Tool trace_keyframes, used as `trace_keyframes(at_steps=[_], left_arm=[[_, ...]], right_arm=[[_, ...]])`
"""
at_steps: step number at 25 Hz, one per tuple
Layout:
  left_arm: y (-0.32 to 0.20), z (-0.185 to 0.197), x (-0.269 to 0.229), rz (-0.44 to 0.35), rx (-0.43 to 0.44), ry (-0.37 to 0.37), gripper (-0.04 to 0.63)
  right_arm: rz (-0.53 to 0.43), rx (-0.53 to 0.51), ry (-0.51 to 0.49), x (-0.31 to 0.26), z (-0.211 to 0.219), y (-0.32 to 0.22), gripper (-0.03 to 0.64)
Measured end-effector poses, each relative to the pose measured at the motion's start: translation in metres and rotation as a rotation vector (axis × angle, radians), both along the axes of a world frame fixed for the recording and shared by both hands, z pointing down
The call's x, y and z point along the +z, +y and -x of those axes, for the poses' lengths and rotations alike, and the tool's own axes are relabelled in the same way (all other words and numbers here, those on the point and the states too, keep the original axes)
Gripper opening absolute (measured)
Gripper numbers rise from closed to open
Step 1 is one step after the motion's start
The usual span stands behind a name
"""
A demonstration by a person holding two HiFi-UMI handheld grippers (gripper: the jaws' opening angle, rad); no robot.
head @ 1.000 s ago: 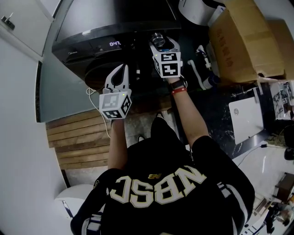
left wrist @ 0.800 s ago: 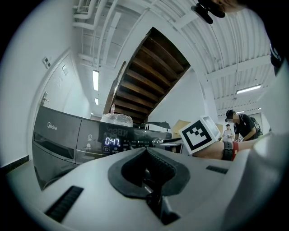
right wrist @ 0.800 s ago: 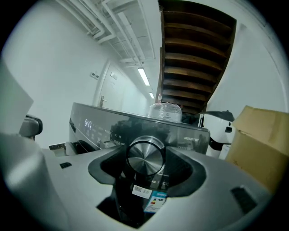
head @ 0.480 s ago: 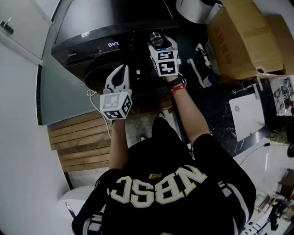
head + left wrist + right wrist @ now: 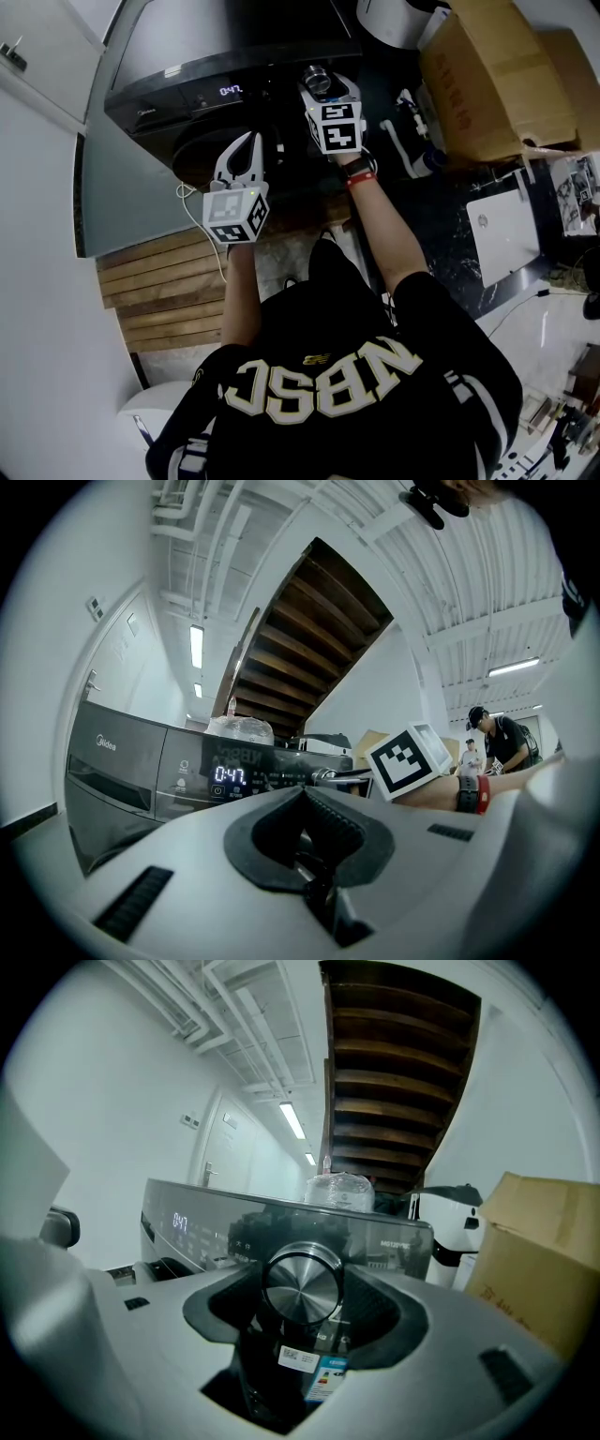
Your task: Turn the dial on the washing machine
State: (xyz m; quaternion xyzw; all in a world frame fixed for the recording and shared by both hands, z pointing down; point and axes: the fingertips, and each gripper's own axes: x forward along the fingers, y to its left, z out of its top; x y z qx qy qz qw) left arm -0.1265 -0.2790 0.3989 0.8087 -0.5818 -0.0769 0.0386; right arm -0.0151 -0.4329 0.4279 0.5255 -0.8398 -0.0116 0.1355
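Right hand-held gripper [image 5: 322, 84] edged left | 1 dial [image 5: 302, 1286] clamped | 1 washing machine [image 5: 234, 42]

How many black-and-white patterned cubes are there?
2. One patterned cube sits on the left gripper; the other sits on the right gripper, at the round silver dial. None looks hidden.

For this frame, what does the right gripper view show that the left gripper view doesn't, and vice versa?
Only the right gripper view: the dial seen face-on, held between the jaws of the right tool, with stickers below it. Only the left gripper view: the marker cube on that tool, a red wristband, and people in the background. Both: the display reading 0:47, the wrapped bundle on the washing machine, and the staircase underside.
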Motion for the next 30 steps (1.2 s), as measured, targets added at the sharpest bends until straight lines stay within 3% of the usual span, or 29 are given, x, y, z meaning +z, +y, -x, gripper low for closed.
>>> trace_keyframes(at_steps=[10,19,21,26,30], left_arm=[[0.000,0.001,-0.002,-0.005,-0.005,-0.003,0.009],[0.003,-0.001,-0.002,-0.003,-0.002,-0.003,0.009],[0.004,0.001,-0.002,-0.004,-0.005,-0.002,0.009],[0.004,0.001,-0.002,-0.004,-0.007,-0.002,0.009],[0.004,0.000,-0.001,-0.001,-0.004,0.000,0.009]], right_arm=[[0.020,0.008,-0.069,0.002,-0.002,-0.001,0.279],[0.173,0.050,-0.468,0.005,-0.009,-0.004,0.279],[0.195,0.050,-0.515,0.002,-0.010,-0.003,0.279],[0.120,0.063,-0.346,-0.003,-0.009,0.000,0.279],[0.111,0.043,-0.316,0.005,-0.006,-0.004,0.279]])
